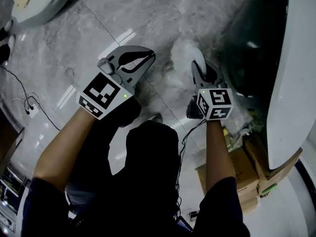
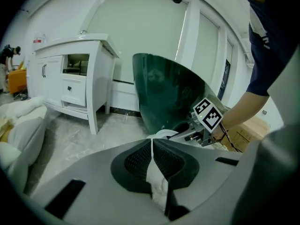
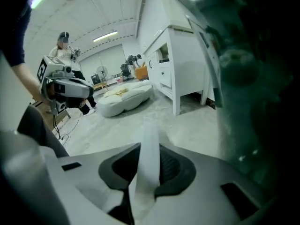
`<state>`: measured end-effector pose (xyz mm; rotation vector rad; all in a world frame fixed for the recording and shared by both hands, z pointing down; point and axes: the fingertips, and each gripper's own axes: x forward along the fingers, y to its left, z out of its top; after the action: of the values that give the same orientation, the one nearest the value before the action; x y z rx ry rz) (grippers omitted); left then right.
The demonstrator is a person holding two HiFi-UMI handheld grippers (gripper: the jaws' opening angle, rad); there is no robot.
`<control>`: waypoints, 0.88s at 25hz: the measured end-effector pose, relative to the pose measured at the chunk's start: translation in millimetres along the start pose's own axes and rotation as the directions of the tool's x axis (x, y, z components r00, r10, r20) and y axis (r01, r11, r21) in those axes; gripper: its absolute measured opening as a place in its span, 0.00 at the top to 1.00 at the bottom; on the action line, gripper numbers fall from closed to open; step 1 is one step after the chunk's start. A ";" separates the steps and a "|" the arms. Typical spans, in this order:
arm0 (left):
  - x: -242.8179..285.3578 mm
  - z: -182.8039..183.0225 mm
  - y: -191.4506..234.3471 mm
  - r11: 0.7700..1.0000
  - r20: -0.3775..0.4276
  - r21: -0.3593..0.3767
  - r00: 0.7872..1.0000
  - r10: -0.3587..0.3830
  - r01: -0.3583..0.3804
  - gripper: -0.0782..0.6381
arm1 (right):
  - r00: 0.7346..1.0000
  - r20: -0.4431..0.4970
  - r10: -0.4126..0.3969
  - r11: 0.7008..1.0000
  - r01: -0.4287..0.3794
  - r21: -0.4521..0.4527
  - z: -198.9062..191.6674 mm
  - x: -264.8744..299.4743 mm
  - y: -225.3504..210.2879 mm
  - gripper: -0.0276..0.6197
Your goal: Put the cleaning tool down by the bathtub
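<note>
Head view: the left gripper and the right gripper are held out side by side over a grey tiled floor. The white cleaning tool shows as a soft, blurred shape between their tips, close to the bathtub. The bathtub's white rim and dark green inside fill the right edge. This view does not show whether the tool touches the floor. Cardboard boxes stand against the tub under the right forearm. A white cushion lies at the top left, and a cable trails across the floor at the left.

Left gripper view: the jaws are almost together, pinching a crumpled white fold of the cleaning tool. Past them are the right gripper with its marker cube, the tub's dark green curve and a white cabinet.

Right gripper view: the jaws stand narrow, clamped on a flat white strip of the cleaning tool that runs forward past their tips. The tub's dark green side fills the right. The left gripper hangs at the left, and a person stands far behind it.
</note>
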<state>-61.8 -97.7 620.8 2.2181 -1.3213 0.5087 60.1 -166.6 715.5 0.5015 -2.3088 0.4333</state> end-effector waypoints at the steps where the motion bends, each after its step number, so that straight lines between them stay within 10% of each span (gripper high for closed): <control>1: 8.5 -7.7 0.4 1.000 0.002 0.000 1.000 0.004 -0.004 0.84 | 1.000 -0.001 0.005 1.000 -0.005 -0.017 -8.6 9.6 -2.5 0.82; 22: 113.8 -149.6 24.4 0.997 0.024 -0.053 0.998 0.065 -0.063 0.84 | 0.996 -0.083 0.044 0.943 -0.069 -0.326 -155.8 173.3 -45.5 0.82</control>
<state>-40.3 -98.1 809.2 2.1520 -1.4066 0.4653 57.4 -176.6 952.7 0.2499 -2.2665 0.0857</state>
